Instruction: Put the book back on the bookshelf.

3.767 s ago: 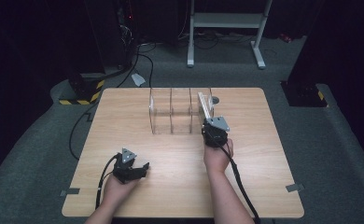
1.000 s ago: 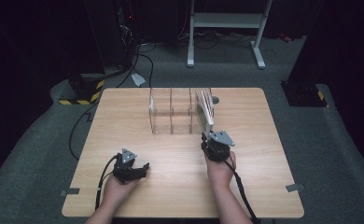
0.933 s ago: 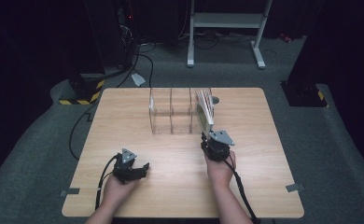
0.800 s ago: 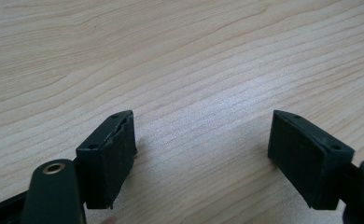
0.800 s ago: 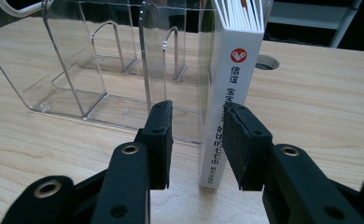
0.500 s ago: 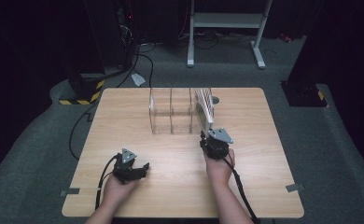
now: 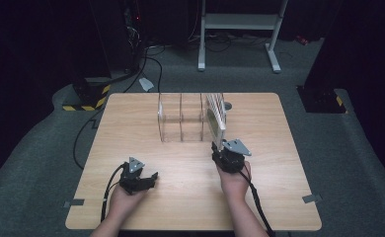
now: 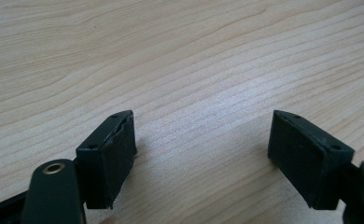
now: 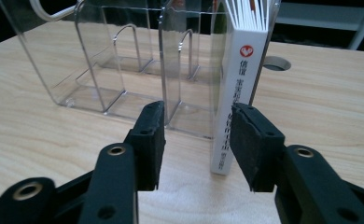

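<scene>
Right claw (image 9: pixel 196 140) jaws just been opening, pads off white book (image 9: pixel 238 93) standing in clear divider rack (image 9: pixel 105 60); left claw (image 8: pixel 201 154) wide open, empty, over surface (image 8: pixel 194 56).

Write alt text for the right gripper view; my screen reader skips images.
A white book stands upright in the end slot of a clear plastic rack on a wooden table. The right claw, jaws apart and just opening, sits before its spine.

The book's (image 9: pixel 238 88) top runs past the upper edge of the right gripper view, the right pad (image 9: pixel 248 144) covers part of its spine, and the spine print is too small to read.
</scene>
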